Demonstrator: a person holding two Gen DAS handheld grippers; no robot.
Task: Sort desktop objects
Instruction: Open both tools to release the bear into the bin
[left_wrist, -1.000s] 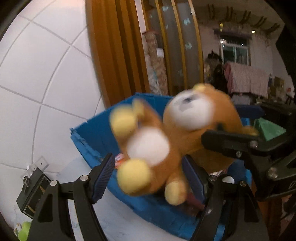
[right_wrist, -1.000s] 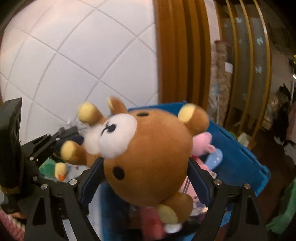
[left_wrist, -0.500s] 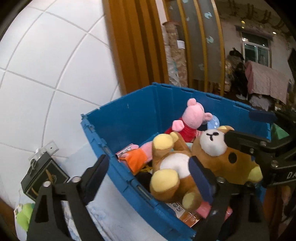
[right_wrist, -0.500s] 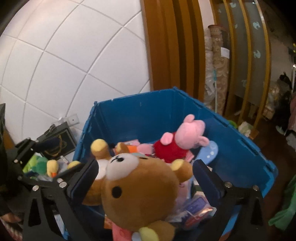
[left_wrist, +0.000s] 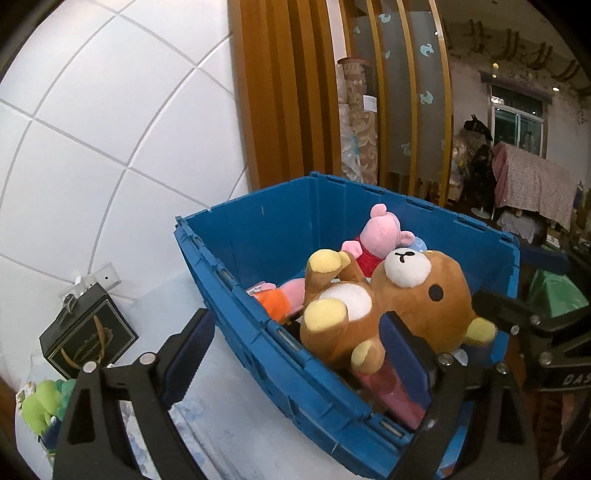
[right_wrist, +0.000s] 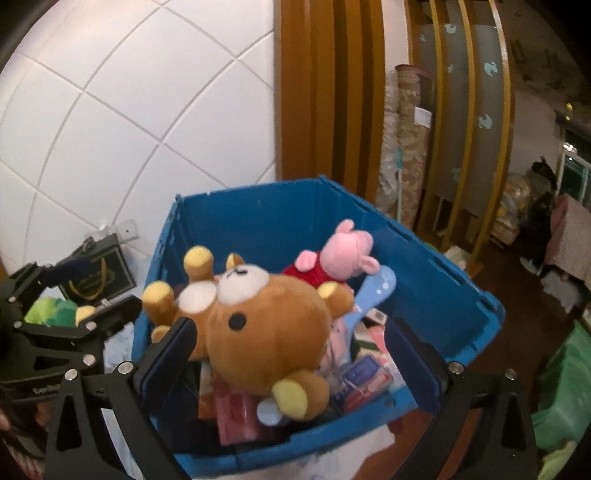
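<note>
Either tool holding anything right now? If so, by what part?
Nothing held. Left tool and right tool both open; brown bear lies loose in the blue crate.

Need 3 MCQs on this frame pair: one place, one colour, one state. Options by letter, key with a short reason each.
1. Where is the brown bear plush?
A. on the table beside the crate
B. in the blue crate
C. held between the jaws

2. What colour top does the pink pig plush wear?
A. red
B. green
C. yellow

3. How does the right hand-held gripper stand?
A. shut on the bear
B. shut, holding nothing
C. open

Key: 1 B, the bear lies on the crate's contents. 2 A, red shows below the pig's head. 3 C, both fingers stand wide apart, clear of the bear.
</note>
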